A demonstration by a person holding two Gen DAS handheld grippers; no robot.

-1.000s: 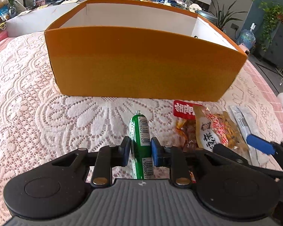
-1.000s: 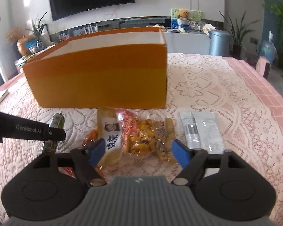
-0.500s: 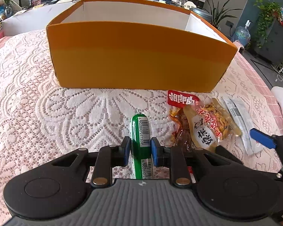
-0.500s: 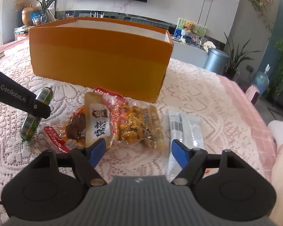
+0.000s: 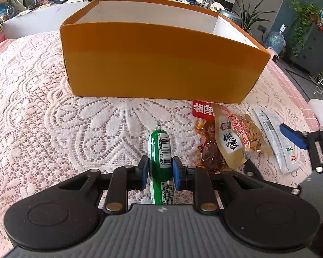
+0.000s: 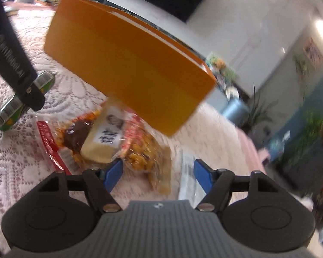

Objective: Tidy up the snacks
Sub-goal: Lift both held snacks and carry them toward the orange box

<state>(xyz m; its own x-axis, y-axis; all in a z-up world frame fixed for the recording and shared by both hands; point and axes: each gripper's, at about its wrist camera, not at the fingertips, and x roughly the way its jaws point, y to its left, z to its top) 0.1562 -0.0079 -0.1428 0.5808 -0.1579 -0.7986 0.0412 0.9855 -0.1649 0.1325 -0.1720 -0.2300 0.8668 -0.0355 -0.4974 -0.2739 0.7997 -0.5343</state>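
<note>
My left gripper (image 5: 160, 171) is shut on a green sausage stick (image 5: 160, 148), low over the lace cloth in front of the orange box (image 5: 161, 64). To its right lies a pile of a red pack (image 5: 202, 109), a beige pack (image 5: 230, 144) and a clear packet of yellow snacks (image 6: 148, 157). My right gripper (image 6: 158, 172) hangs tilted over that pile, jaws closing. The near end of the yellow packet lies between its blue pads (image 6: 113, 172), and they do not press it. White sachets (image 6: 187, 172) lie by the right pad.
The orange box (image 6: 129, 68) stands open-topped with white inner walls, just behind the snacks. Lace cloth (image 5: 53, 118) covers the table. The left gripper's black finger (image 6: 17, 64) crosses the right wrist view at the left. Plants, a bin and shelves stand beyond the table.
The right wrist view has rolled and come down closer to the snack pile, and its jaws have narrowed. My left gripper keeps its hold on the green sausage, almost unmoved.
</note>
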